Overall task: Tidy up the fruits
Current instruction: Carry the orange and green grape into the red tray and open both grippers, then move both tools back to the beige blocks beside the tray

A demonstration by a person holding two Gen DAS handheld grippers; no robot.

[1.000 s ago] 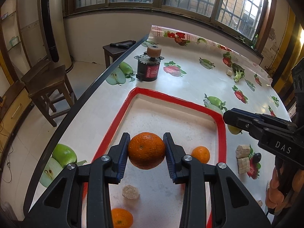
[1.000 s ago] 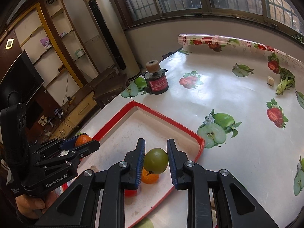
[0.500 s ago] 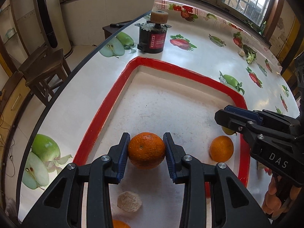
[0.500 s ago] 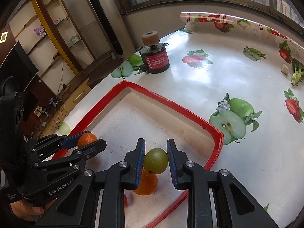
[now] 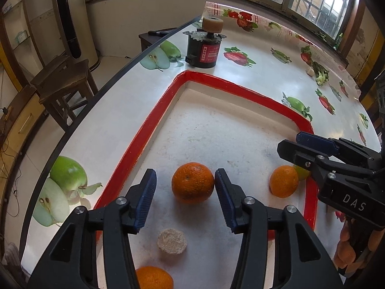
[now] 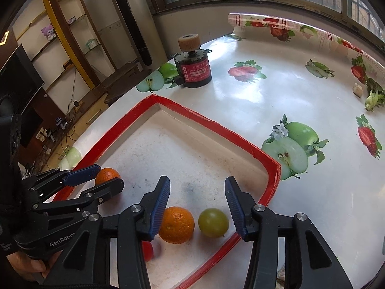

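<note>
A white tray with a red rim (image 5: 154, 130) (image 6: 211, 122) lies on the table. My left gripper (image 5: 185, 195) is open, with an orange (image 5: 193, 182) resting on the tray floor between its fingers; this orange also shows in the right wrist view (image 6: 107, 175). My right gripper (image 6: 197, 207) is open above a green fruit (image 6: 213, 222) that lies in the tray beside a second orange (image 6: 176, 224) (image 5: 284, 180). A third orange (image 5: 154, 278) lies near the lower edge. A red fruit (image 6: 147, 250) is partly hidden behind my right gripper's left finger.
A black motor with a red label (image 5: 204, 48) (image 6: 193, 68) stands beyond the tray. A beige round piece (image 5: 172, 241) lies in the tray. The table edge (image 5: 79, 120) runs along the left with a wooden stool (image 5: 62, 82) beyond. Vegetable bits (image 6: 374, 96) lie far right.
Both grippers have opened. The left let its orange down onto the tray floor; the right let the green fruit down beside the second orange. Both views have moved closer to the tray.
</note>
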